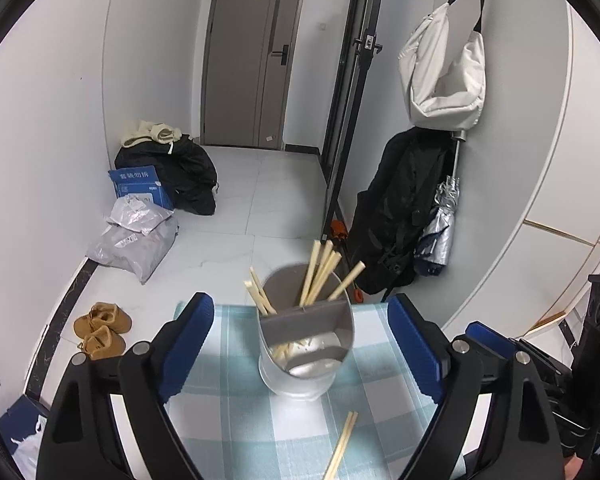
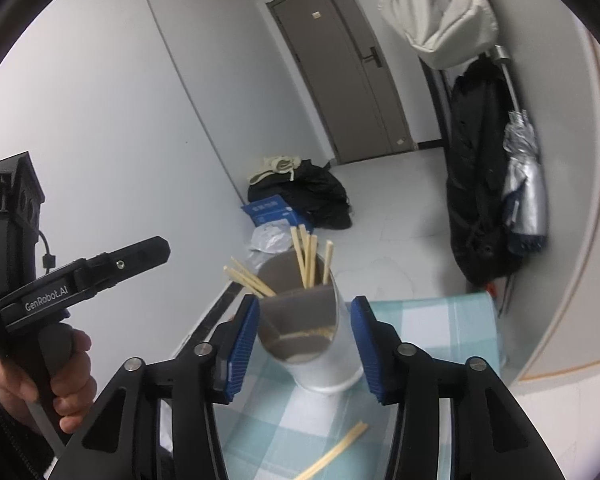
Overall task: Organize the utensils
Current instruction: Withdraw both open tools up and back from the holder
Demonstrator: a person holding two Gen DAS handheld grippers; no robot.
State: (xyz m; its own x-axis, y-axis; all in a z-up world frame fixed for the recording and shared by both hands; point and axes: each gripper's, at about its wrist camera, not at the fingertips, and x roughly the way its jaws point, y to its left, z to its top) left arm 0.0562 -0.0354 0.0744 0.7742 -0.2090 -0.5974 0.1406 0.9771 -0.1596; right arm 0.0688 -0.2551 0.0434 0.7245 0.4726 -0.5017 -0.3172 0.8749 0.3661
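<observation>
- Standing upright on the checked cloth (image 1: pixel 228 412) that covers the desk, the grey utensil holder (image 1: pixel 306 354) is the landmark for everything else here.
- A divider splits the holder into a front and a back compartment; several wooden chopsticks (image 1: pixel 320 274) lean out of the back one, some fanning to the right and two tilting to the left.
- More pale sticks lie low inside the front compartment, only partly visible.
- One loose pair of chopsticks (image 1: pixel 342 446) lies flat on the cloth in front of the holder, nearer the cameras, apart from its base.
- The left gripper (image 1: pixel 300 344) hangs in front of the holder with its jaws wide apart, one blue pad on either side of the holder and neither touching it; nothing is held.
- The right gripper (image 2: pixel 304 344) also faces the holder, its jaws apart and flanking the holder closely; whether the left pad touches the wall is hard to tell, and nothing is clamped.
- In the right wrist view a hand (image 2: pixel 40 376) grips the handle of the other tool, to the left of the holder.
- Beyond the holder, on the floor: a pile of dark clothes (image 1: pixel 180 172), a blue box (image 1: pixel 138 186) and grey plastic parcels (image 1: pixel 136 236), all to its left.
- A pair of brown shoes (image 1: pixel 102 330) sits on the floor left of the holder, beside the desk edge.
- Right of the holder, a white bag (image 1: pixel 444 72), a black coat (image 1: pixel 400 208) and a silver umbrella (image 1: pixel 440 224) hang against the wall.
- A grey door (image 1: pixel 252 56) stands closed far behind the holder.
</observation>
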